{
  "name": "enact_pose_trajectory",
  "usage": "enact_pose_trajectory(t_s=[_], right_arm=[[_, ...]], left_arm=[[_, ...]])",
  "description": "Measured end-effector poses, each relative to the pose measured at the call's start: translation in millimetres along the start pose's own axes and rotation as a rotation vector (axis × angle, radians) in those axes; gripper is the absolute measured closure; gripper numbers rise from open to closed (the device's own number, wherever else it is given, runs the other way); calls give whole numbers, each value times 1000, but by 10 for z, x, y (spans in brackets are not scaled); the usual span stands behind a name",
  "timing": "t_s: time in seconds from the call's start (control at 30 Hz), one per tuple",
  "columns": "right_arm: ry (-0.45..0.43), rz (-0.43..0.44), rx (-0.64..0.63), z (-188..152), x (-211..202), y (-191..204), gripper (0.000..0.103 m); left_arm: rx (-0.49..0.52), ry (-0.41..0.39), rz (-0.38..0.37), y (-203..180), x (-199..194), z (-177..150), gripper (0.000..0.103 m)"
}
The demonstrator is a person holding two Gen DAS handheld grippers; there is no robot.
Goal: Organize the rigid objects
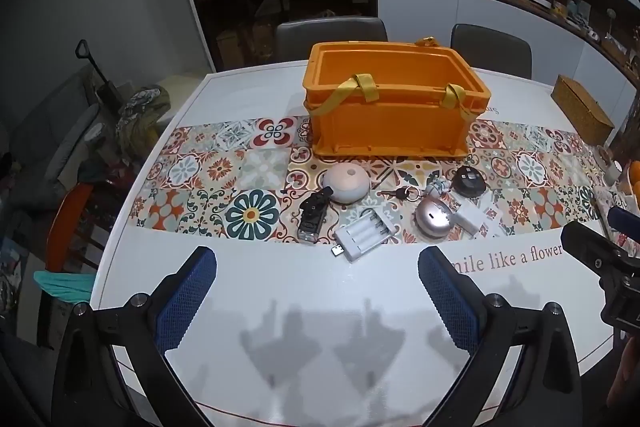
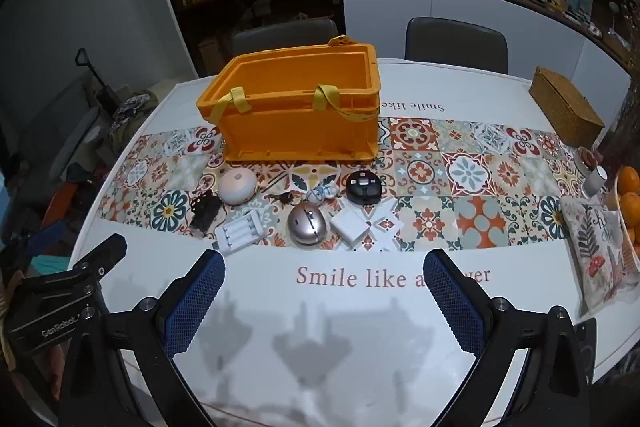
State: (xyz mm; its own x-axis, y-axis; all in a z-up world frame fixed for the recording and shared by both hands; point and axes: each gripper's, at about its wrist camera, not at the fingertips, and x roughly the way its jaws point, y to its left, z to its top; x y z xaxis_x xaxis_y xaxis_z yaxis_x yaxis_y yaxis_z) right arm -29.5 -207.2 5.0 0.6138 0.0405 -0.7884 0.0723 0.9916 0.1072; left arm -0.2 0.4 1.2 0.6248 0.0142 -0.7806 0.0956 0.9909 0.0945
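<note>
Worktop (image 1: 280, 307) white, patterned tile runner (image 1: 252, 187) across its middle. Orange crate (image 1: 392, 115) sits on the runner's far edge, open top, yellow straps (image 1: 366, 87) hanging over its near wall; inside looks bare from what I can see. Woven box (image 2: 564, 111) at far right of the worktop, well apart from the crate. Printed pouch (image 2: 596, 251) and oranges (image 2: 628, 183) at the right edge.

My left claw (image 1: 316, 299) released, blue pads (image 1: 188, 299) spread wide, nothing between them, hovering above bare white worktop near the front edge. My right claw (image 2: 324, 299) same: released, pads (image 2: 456, 303) wide apart, holding nothing, over the printed lettering.

Small rigid things lie in a loose cluster on the runner just in front of the crate, none in it. Pale dome (image 1: 345, 183) nearest the crate's left corner. Black round gadget (image 1: 468, 181) to the right of it. Silver round gadget (image 1: 434, 223) nearer me, just beside a white block (image 1: 474, 217). White battery charger (image 1: 366, 233) at the runner's near edge, batteries in its slots. Black clear-ended device (image 1: 314, 213) left of the charger. Keys (image 1: 400, 193) between dome and silver gadget, a small pale blue-white item (image 1: 438, 187) next to them, too small to identify.
</note>
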Motion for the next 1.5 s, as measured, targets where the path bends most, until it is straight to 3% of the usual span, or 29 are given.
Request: enact_pose_trajectory(t_s=[0.13, 0.73, 1.5], right_arm=[[3, 15, 10, 1, 6, -23, 3], [3, 21, -26, 57, 58, -36, 3], [4, 12, -36, 156, 161, 80, 3]], left_arm=[[15, -9, 22, -19, 51, -24, 0], [-35, 23, -8, -48, 37, 32, 0], [-14, 35, -19, 13, 172, 117, 0]])
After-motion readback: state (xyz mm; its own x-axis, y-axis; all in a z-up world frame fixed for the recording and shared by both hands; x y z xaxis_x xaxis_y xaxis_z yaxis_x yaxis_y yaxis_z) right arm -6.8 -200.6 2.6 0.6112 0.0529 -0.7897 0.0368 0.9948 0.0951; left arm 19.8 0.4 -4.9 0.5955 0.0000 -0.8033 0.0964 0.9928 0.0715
